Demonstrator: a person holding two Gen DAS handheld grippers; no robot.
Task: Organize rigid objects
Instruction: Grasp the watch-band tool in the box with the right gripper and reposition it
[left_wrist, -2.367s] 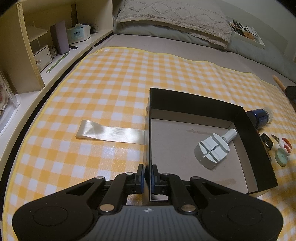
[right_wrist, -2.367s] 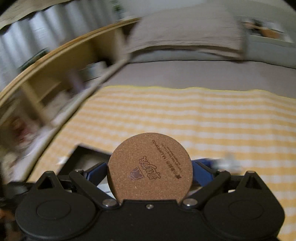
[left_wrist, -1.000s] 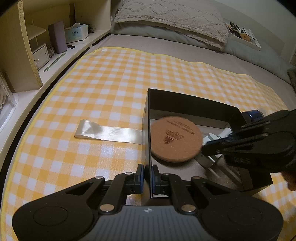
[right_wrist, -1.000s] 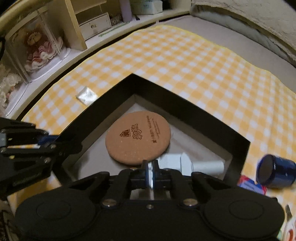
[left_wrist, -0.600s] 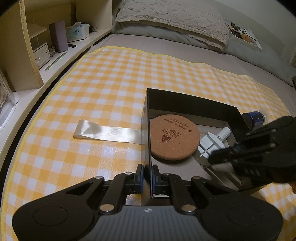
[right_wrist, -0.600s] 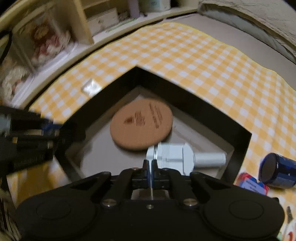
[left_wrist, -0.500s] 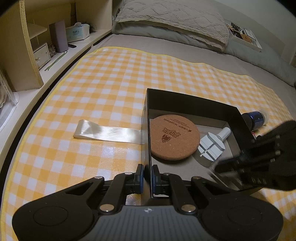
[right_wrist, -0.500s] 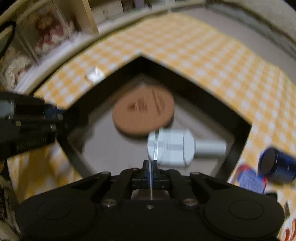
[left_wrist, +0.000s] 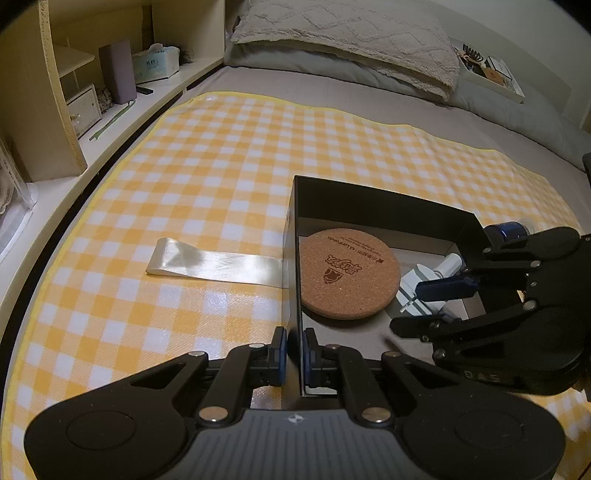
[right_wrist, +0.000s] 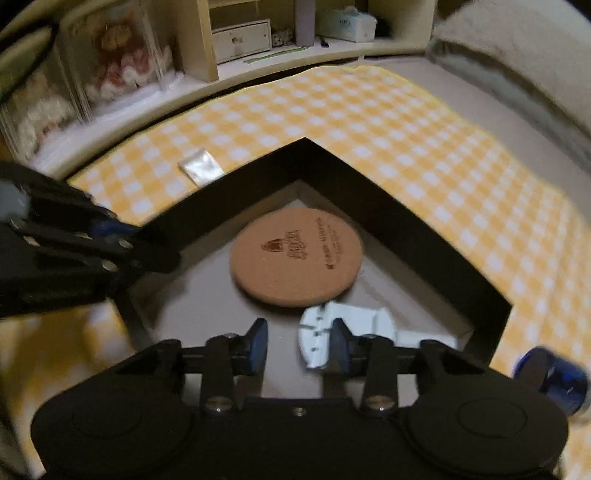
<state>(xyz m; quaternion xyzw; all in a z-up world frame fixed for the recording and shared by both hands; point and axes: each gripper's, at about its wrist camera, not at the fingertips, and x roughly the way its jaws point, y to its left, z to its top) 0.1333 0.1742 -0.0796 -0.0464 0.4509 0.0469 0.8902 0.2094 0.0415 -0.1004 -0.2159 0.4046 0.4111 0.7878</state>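
At the bottom centre of the left wrist view, the left gripper (left_wrist: 293, 347) is clamped on the near wall of the black box (left_wrist: 384, 201), its pads pressed to either side of the thin card, apparently steadying it. At the bottom of the right wrist view, the right gripper (right_wrist: 298, 341) hangs over the box floor with its jaws opening and nothing between them; bare grey floor shows in the gap, and its right pad overlaps the white tool (right_wrist: 351, 328) in the picture without gripping it.

Just beyond, mid-frame, the cork coaster (left_wrist: 349, 273) lies flat inside the box, with the tool touching or nearly touching its right edge. So two items look stowed.

Further right, outside the box, a blue jar (right_wrist: 554, 373) lies on the checked cloth (left_wrist: 207, 177); in the left view only its top (left_wrist: 508, 230) peeks over the far corner. It probably goes in next, and whether other items wait beyond the frame cannot be told. A clear plastic strip (left_wrist: 214, 262) lies on the cloth left of the box. In the upper frame are a pillow (left_wrist: 347, 37) and shelves (left_wrist: 74, 62).
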